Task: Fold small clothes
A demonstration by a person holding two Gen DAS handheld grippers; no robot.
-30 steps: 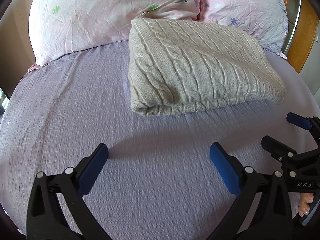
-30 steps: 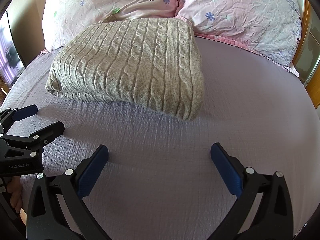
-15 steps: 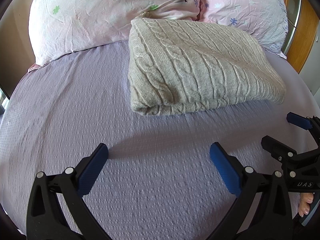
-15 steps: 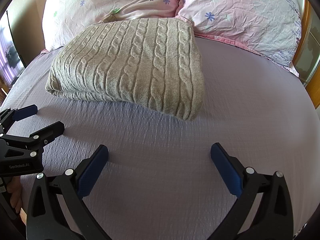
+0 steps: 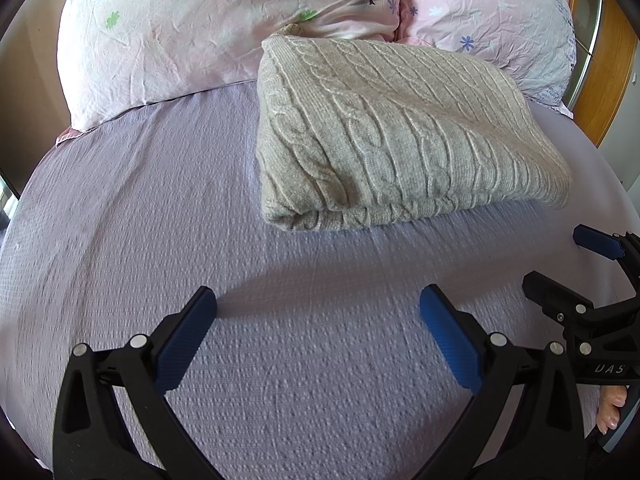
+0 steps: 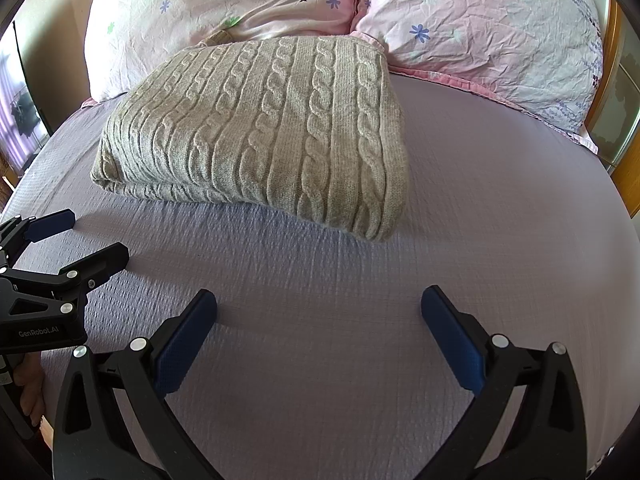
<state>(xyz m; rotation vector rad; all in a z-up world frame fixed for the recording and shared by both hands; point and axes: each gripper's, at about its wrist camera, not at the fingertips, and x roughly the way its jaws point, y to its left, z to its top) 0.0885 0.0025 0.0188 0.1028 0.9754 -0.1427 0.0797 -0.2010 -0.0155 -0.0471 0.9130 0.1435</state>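
A grey cable-knit sweater (image 5: 400, 136) lies folded into a thick rectangle on the lilac bed sheet (image 5: 140, 220), its far edge against the pillows. It also shows in the right wrist view (image 6: 272, 136). My left gripper (image 5: 318, 328) is open and empty, hovering over bare sheet in front of the sweater's left corner. My right gripper (image 6: 319, 328) is open and empty, over the sheet in front of the sweater's right corner. Each gripper shows in the other's view, the right one (image 5: 560, 264) and the left one (image 6: 96, 240), both open.
Two pink floral pillows (image 5: 200, 28) (image 6: 480, 28) lie along the head of the bed behind the sweater. A wooden bed frame or door edge (image 5: 604, 60) stands at the right. The sheet (image 6: 500, 208) stretches to the sweater's right.
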